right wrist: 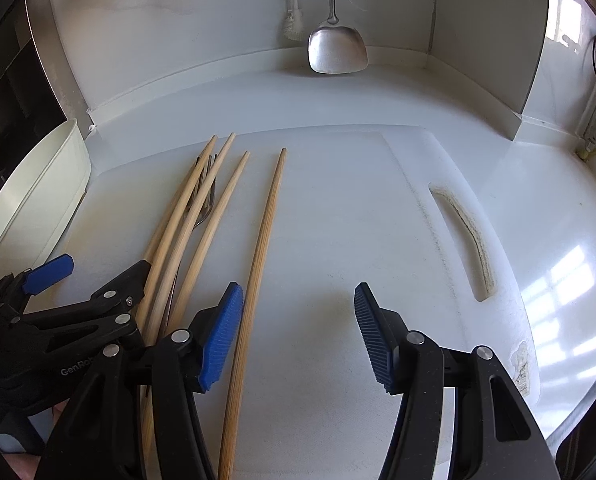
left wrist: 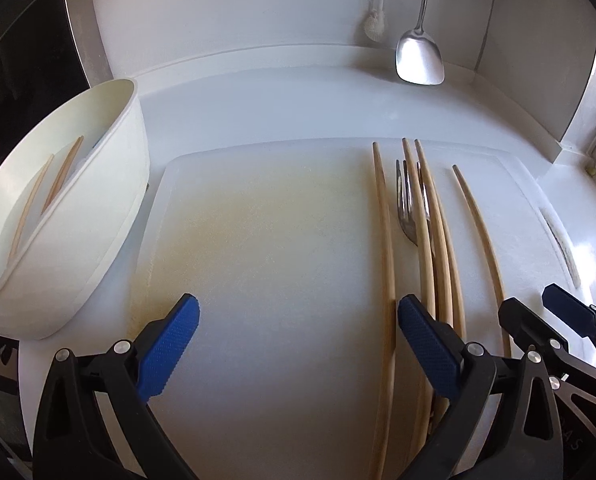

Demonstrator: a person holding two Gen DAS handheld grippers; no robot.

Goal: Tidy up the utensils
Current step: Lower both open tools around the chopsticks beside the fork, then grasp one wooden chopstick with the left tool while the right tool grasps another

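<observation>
- Task partway: 2 chopsticks point(left wrist: 46, 192) already lying in white bin point(left wrist: 110, 216), left of cutting board point(left wrist: 258, 240).
- Still waiting on board: 4 chopsticks point(right wrist: 258, 264) + 1 fork point(left wrist: 405, 208), fork sitting under the sticks.
- L gripper point(left wrist: 298, 344) hanging spread, empty, over bare board; R gripper point(right wrist: 298, 336) also spread, gripping nothing, rightmost stick just beside its left pad.

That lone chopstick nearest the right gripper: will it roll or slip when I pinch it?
The chopstick looks round and thin, so a nudge may roll it across the smooth cutting board. It probably stays stiff and light. Lying flat, it may slip from the pads.
</observation>
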